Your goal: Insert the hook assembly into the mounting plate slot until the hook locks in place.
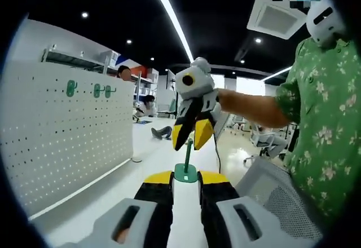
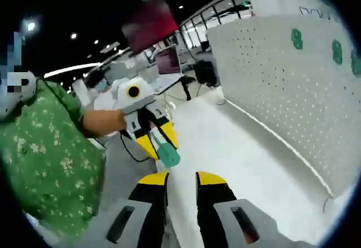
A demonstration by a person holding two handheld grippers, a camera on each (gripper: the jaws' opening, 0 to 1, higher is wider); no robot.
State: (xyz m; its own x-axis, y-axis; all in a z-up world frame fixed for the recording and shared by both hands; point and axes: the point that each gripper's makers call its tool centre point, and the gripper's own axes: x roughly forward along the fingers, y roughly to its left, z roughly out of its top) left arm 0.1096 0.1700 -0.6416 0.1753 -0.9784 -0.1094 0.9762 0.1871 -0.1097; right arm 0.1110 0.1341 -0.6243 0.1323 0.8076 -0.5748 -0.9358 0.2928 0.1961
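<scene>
- A green hook assembly [image 1: 186, 166] is seen in the left gripper view, its round base lodged between the yellow-tipped jaws of the left gripper [image 1: 186, 176], which are closed narrowly on it, and its thin stem standing up out of them.
- In the same view the right gripper [image 1: 193, 131] hangs just above the stem tip; its jaws are set close together, but whether the stem is pinched cannot be told.
- In the right gripper view the hook assembly [image 2: 167, 154] appears held by the left gripper [image 2: 158, 141], while the right gripper [image 2: 181, 181] stands slightly parted with nothing visibly between its tips.
- The hook is judged light, rigid moulded plastic, fairly smooth; the slender stem may flex or snap if levered, so the base is the safer place to be gripped.
- The white perforated mounting plate [image 1: 62, 135] stands well apart to one side, with other green hooks [image 1: 71, 88] already seated in it.
- No containers are seen.
</scene>
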